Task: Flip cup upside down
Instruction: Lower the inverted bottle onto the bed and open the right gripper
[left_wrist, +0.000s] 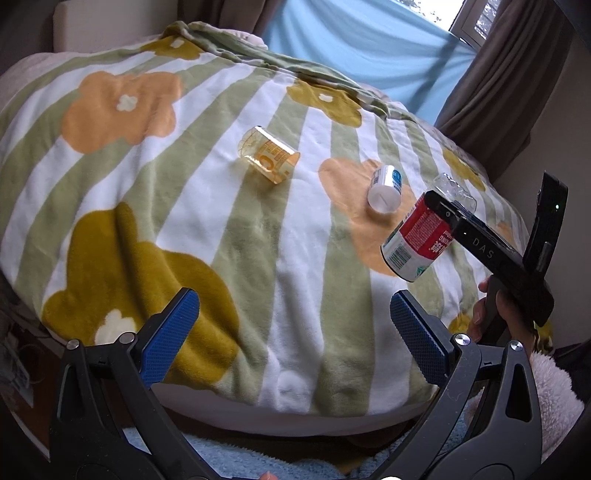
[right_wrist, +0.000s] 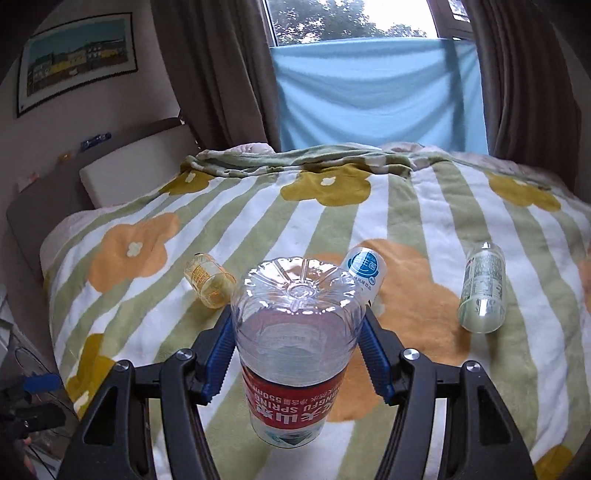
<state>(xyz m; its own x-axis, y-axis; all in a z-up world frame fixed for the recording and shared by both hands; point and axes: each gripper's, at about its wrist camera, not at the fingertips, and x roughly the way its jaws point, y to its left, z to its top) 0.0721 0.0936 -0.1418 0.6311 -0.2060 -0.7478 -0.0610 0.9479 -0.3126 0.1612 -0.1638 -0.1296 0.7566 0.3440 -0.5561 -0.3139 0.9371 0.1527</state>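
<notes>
My right gripper (right_wrist: 297, 343) is shut on a clear plastic cup with a red label (right_wrist: 295, 350), cut from a bottle. It holds the cup above the bed with the base up and the open end down. The left wrist view shows the same cup (left_wrist: 417, 236) tilted in the right gripper (left_wrist: 448, 216), at the right. My left gripper (left_wrist: 293, 332) is open and empty, low over the near edge of the blanket.
A striped flower blanket (left_wrist: 221, 221) covers the bed. On it lie a yellow clear cup (left_wrist: 269, 157), a white cup with a blue label (left_wrist: 386, 190) and a pale cup (right_wrist: 482, 291) at the right. Curtains and a blue cloth (right_wrist: 376, 92) hang behind.
</notes>
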